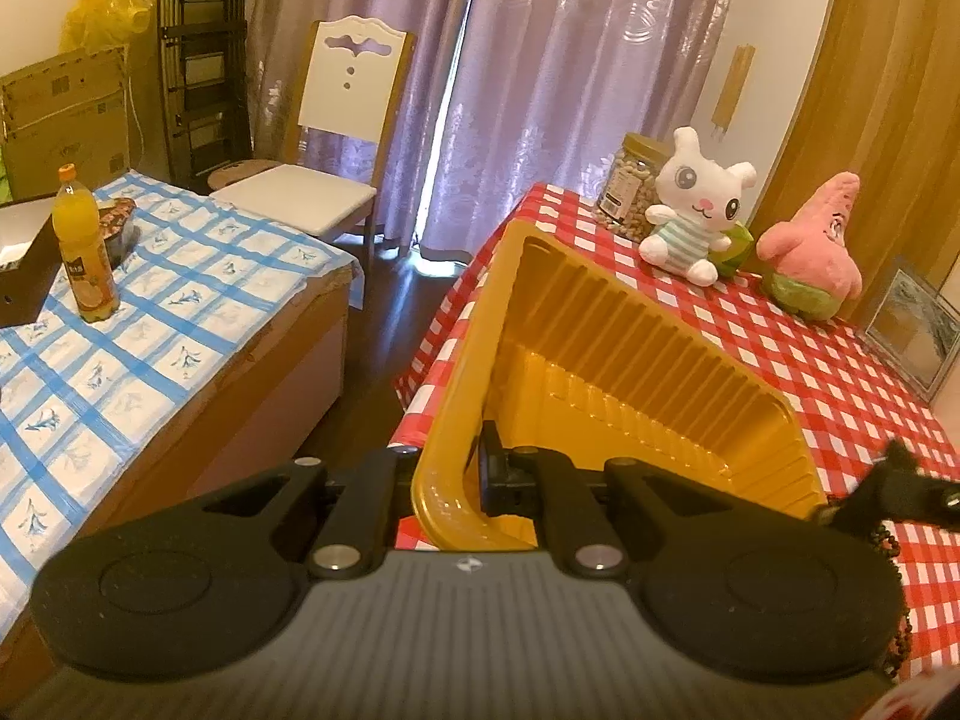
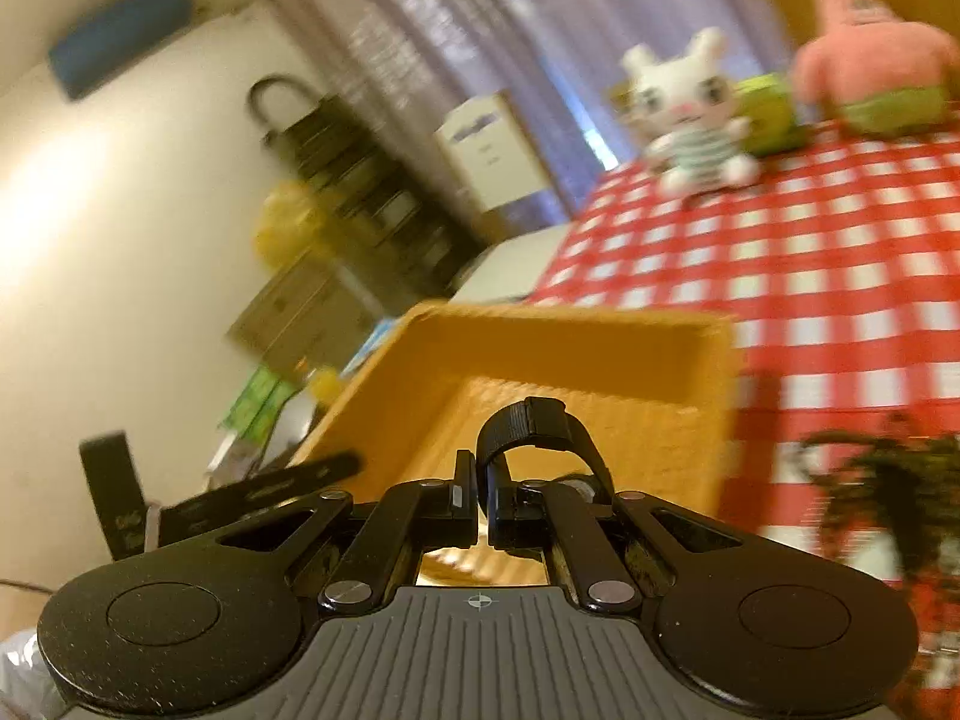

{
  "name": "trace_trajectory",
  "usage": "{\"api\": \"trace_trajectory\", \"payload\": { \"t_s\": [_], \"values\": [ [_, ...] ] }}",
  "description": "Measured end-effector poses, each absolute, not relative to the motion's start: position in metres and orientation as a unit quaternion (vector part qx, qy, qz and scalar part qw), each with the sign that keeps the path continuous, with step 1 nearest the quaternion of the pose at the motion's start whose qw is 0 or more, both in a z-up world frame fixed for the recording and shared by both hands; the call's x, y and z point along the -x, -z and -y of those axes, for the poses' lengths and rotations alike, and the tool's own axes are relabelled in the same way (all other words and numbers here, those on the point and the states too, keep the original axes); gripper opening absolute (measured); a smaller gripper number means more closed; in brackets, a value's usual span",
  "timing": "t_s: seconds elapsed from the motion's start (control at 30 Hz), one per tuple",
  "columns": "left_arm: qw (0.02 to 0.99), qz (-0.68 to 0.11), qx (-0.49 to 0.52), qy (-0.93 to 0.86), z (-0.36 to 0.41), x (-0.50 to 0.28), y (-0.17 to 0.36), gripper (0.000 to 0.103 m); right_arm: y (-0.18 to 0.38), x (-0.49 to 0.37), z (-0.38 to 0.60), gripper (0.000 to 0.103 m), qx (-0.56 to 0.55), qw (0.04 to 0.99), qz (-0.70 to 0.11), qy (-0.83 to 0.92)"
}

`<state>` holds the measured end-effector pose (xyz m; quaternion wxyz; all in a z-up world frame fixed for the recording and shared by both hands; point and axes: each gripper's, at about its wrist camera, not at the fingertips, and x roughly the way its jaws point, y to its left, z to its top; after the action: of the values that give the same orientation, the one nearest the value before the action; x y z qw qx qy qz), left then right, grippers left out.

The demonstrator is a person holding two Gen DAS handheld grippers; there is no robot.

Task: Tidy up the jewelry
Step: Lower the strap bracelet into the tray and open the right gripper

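Note:
A yellow plastic tray (image 1: 630, 348) lies on the red checked table, its near left rim between the jaws of my left gripper (image 1: 447, 468), which is shut on that rim. In the right wrist view the tray (image 2: 540, 348) is straight ahead and blurred. My right gripper (image 2: 483, 498) is shut on a black watch strap (image 2: 531, 420) that loops up over the tray's near side. A dark beaded bracelet (image 1: 888, 540) lies at the right edge of the left wrist view, and dark jewelry (image 2: 888, 480) lies on the cloth to the right of the right gripper.
A white bunny plush (image 1: 696, 204), a pink starfish plush (image 1: 816, 246) and a jar of nuts (image 1: 636, 180) stand at the table's far side. A picture frame (image 1: 912, 330) leans at right. A second table with blue checked cloth (image 1: 150, 312) holds an orange juice bottle (image 1: 84, 246).

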<state>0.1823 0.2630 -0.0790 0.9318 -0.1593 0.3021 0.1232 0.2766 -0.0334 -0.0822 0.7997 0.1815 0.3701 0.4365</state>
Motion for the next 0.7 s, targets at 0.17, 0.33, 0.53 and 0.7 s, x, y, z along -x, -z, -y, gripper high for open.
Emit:
{"api": "trace_trajectory", "payload": {
  "t_s": [0.17, 0.33, 0.53, 0.7],
  "values": [
    [0.930, -0.307, 0.165, -0.116, -0.266, -0.182, 0.083, 0.007, 0.105, -0.282, -0.004, 0.003, -0.171, 0.788, -0.402, -0.435],
    [0.929, -0.310, 0.169, -0.109, -0.268, -0.181, 0.085, 0.007, 0.126, -0.293, -0.019, 0.003, -0.175, 0.779, -0.436, -0.415],
    [0.929, -0.312, 0.172, -0.103, -0.270, -0.182, 0.086, 0.007, 0.131, -0.292, -0.030, 0.004, -0.169, 0.775, -0.451, -0.409],
    [0.928, -0.313, 0.175, -0.101, -0.271, -0.183, 0.087, 0.007, 0.124, -0.285, -0.026, 0.040, -0.151, 0.777, -0.472, -0.388]
  ]
}}
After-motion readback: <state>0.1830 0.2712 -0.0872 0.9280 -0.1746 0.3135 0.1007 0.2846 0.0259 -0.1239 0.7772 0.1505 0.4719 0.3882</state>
